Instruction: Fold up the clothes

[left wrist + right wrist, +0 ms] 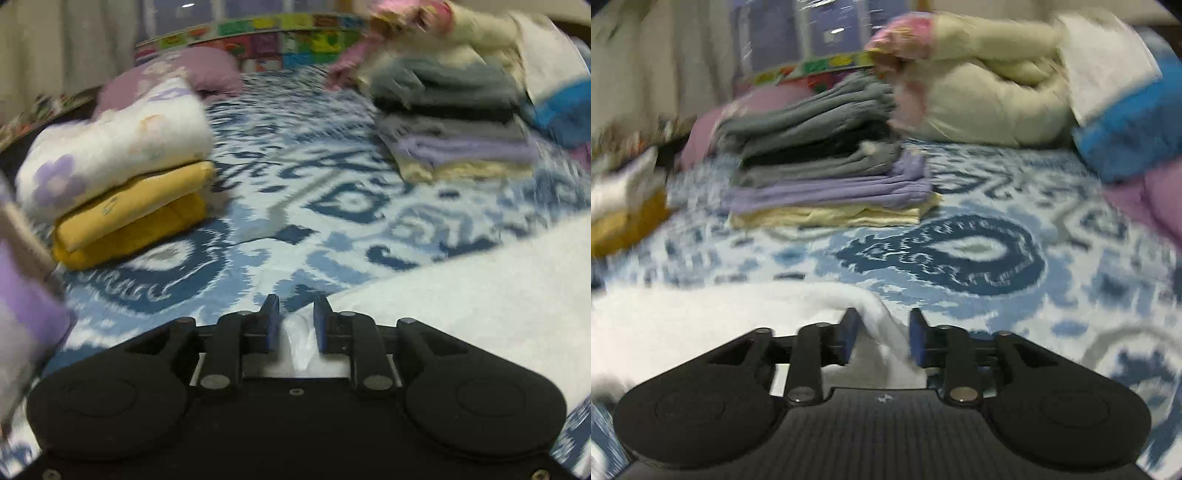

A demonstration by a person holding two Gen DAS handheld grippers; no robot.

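A white garment (480, 295) lies spread on the blue patterned bedspread (303, 177) at the lower right of the left wrist view. One bunched edge of it runs between the fingers of my left gripper (296, 308), which is shut on it. In the right wrist view the same white garment (701, 321) stretches away to the left. A fold of it rises between the fingers of my right gripper (882, 321), which is also shut on it. Both views are blurred by motion.
A folded stack of grey, purple and cream clothes (827, 173) sits ahead. A white floral and yellow folded stack (122, 177) stands to the left. Cream and pink loose clothes (990, 96), a blue item (1134, 129) and purple pillows (210, 74) line the far edge.
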